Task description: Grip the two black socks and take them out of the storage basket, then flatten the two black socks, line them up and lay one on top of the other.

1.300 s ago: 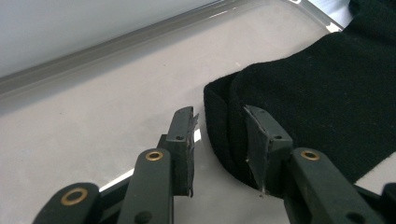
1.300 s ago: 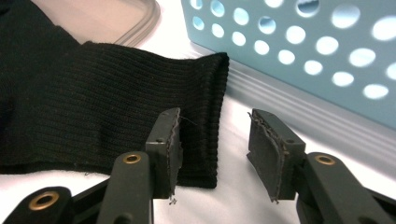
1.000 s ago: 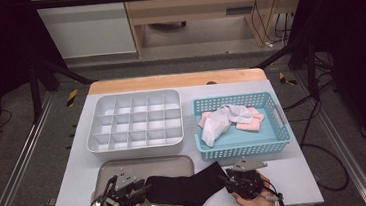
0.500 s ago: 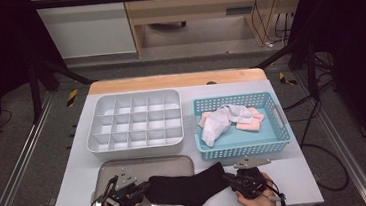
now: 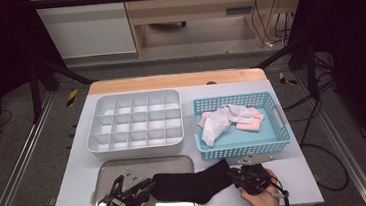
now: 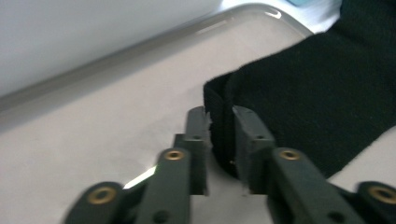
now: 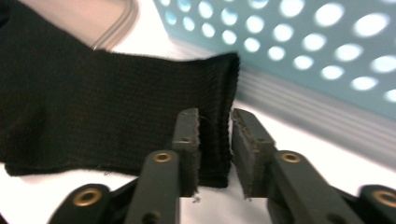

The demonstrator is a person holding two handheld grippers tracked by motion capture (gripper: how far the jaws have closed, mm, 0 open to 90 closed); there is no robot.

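A black sock (image 5: 193, 186) lies stretched out at the table's front edge, partly over a shallow metal tray (image 5: 126, 164). My left gripper (image 5: 150, 186) is shut on the sock's left end above the tray. My right gripper (image 5: 231, 173) is shut on the other end, the cuff. In the left gripper view, the jaws (image 6: 219, 114) pinch a folded edge of the sock (image 6: 317, 93) over the tray floor (image 6: 93, 130). In the right gripper view, the jaws (image 7: 215, 116) clamp the ribbed cuff of the sock (image 7: 93, 102).
A white compartment organiser (image 5: 130, 95) stands behind the tray. To its right, just behind my right gripper, a blue perforated basket (image 5: 279, 119) holds white socks (image 5: 220, 120) and pink socks (image 5: 250, 123). The basket wall (image 7: 303, 46) is close by. The table (image 5: 302, 173) ends near the hands.
The sock now lies a little flatter and more stretched between the two grippers. Both hands have barely shifted and both keep their hold.
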